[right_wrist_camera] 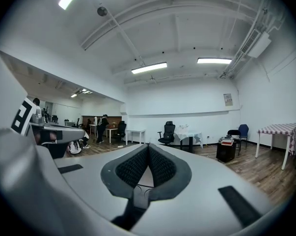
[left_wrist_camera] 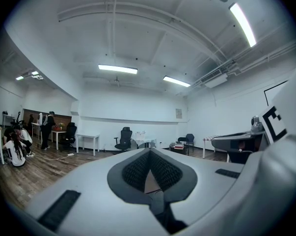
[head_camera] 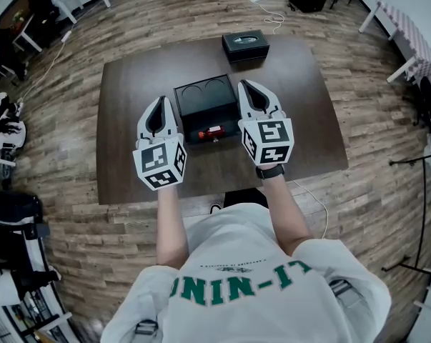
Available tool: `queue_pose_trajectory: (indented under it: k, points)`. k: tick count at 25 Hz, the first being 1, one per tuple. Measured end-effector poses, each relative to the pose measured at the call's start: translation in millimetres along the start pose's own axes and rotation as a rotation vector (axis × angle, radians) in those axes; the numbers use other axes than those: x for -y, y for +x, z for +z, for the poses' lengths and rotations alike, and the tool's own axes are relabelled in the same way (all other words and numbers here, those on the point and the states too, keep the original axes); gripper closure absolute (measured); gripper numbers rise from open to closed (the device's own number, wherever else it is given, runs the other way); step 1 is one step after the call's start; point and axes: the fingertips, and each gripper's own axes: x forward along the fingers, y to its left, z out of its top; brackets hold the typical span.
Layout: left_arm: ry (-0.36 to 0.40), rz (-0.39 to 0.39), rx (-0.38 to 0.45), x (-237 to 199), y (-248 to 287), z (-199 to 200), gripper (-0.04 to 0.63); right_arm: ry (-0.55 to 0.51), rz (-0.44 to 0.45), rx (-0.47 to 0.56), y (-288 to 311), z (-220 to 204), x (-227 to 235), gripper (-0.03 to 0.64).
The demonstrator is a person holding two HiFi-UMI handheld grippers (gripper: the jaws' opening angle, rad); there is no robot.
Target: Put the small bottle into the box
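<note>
desk [head_camera: 122,120] of dark wood stands in the middle of the room, and a person in a white shirt sits at its near edge with a gripper in each hand. both are lifted off the desk and point level across the room.

the left gripper [head_camera: 159,100] has its jaws pressed together at the tips, with nothing between them. the right gripper [head_camera: 242,83] is the same: jaws fully closed, tips meeting, empty.

between the two grippers sits the black box [head_camera: 204,91], open, with two round hollows in its far half. the small bottle [head_camera: 211,132], red, lies on its side at the near end of the box, between the two marker cubes as seen from above. whether it rests inside the box's near part or just in front of it on the desk i cannot tell. neither gripper touches it.

a second, closed dark case [head_camera: 245,46] sits at the far edge of the desk, well apart from the box.
</note>
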Motion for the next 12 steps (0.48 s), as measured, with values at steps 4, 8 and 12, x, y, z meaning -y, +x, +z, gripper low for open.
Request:
queue_pose_trajectory:
  k: [4, 8, 12]
  points:
    - [-0.006, -0.008, 0.000, 5.2, 6.2, -2.5, 0.589, -0.007, 0.017, -0.012, 3.2, -4.8, -0.1, 0.601]
    - [-0.009, -0.019, 0.002, 8.0, 16.3, -4.3, 0.589, -0.016, 0.039, -0.030, 13.2, -10.4, -1.5, 0.603]
    - [-0.013, -0.021, -0.001, 4.0, 31.6, -6.9, 0.589, -0.018, 0.056, -0.050, 29.5, -16.6, -1.4, 0.601]
